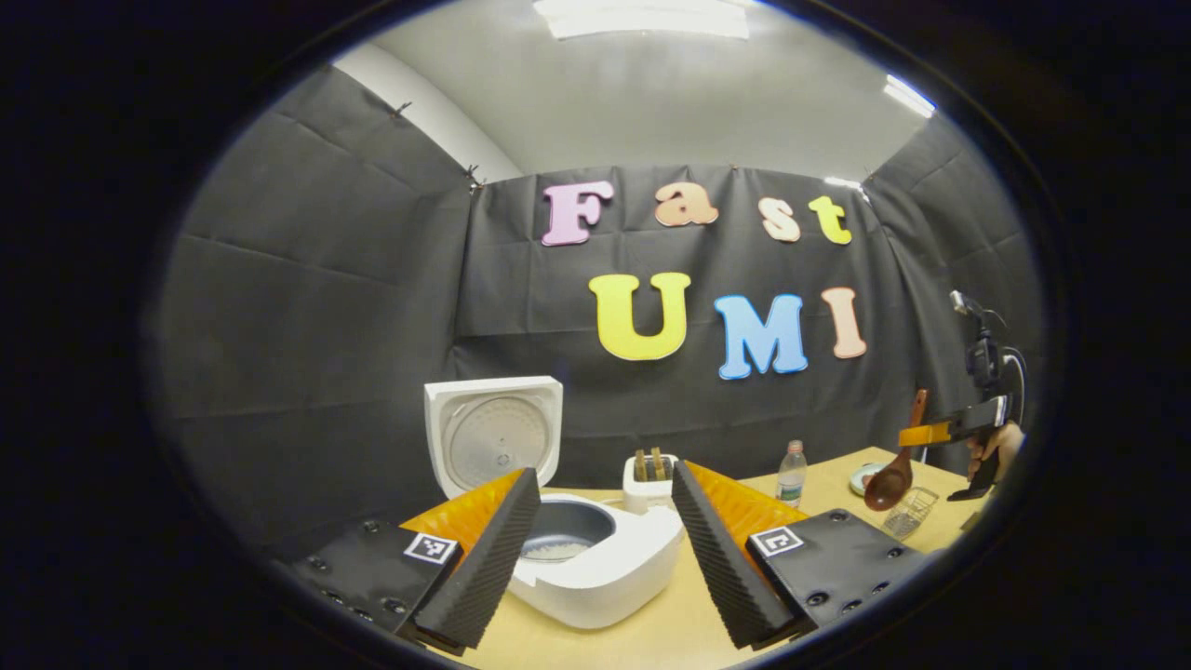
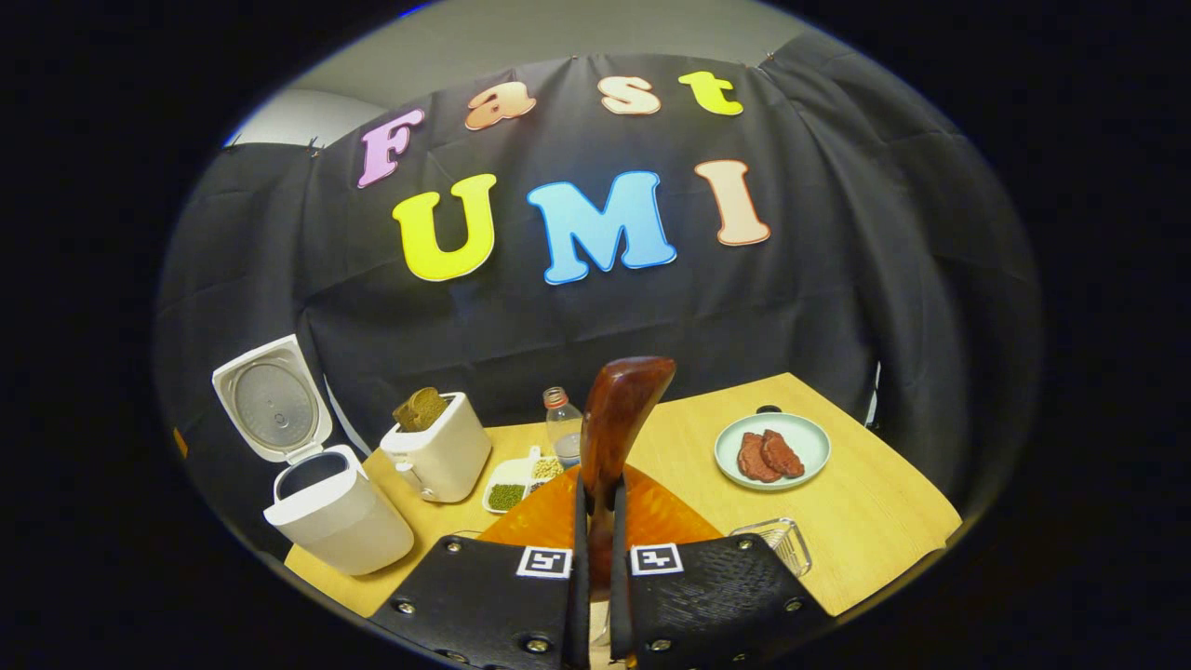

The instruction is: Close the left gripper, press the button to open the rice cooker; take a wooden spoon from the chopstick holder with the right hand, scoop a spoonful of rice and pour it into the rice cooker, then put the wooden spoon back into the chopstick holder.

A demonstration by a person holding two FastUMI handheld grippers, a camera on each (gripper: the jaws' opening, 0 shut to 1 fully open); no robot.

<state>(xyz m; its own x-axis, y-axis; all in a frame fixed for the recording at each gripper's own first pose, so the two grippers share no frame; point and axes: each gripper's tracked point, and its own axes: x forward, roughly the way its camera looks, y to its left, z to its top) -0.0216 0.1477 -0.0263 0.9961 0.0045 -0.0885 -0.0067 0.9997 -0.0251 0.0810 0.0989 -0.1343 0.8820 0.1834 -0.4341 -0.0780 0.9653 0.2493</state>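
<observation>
Right gripper view: right hand-held gripper (image 2: 595, 558) clenched on dark wooden spoon (image 2: 616, 419), lifted clear; white rice cooker (image 2: 340, 521) open, awaiting rice.

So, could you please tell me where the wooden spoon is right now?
The wooden spoon is clamped in the right hand-held gripper; in the left gripper view it hangs bowl-down at far right, above the wire chopstick holder.

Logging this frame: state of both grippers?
Left gripper: open, holding nothing, rice cooker ahead.
Right gripper: shut on the wooden spoon.
</observation>
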